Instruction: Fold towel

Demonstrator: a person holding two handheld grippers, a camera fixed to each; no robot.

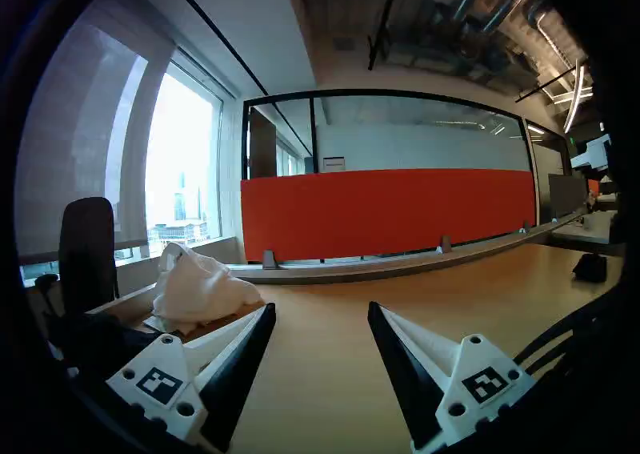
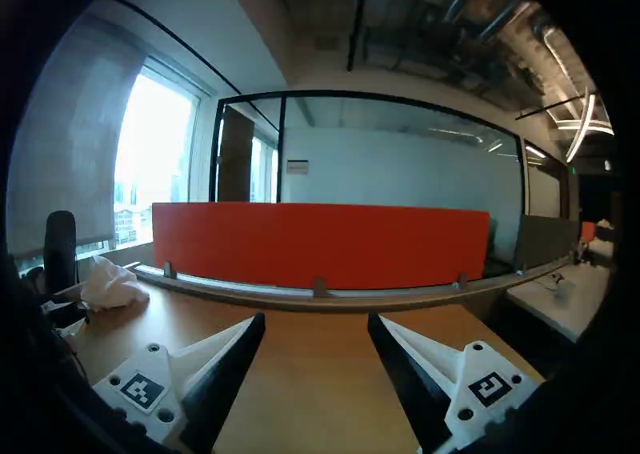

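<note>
Wooden desk bears a crumpled white towel, left tool and right tool both spread wide, wall sign illegible.

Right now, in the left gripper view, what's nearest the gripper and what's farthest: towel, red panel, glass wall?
1. Towel, crumpled on the desk, ahead-left of the left gripper.
2. Red panel, standing along the desk's far edge.
3. Glass wall, behind the panel.
</note>
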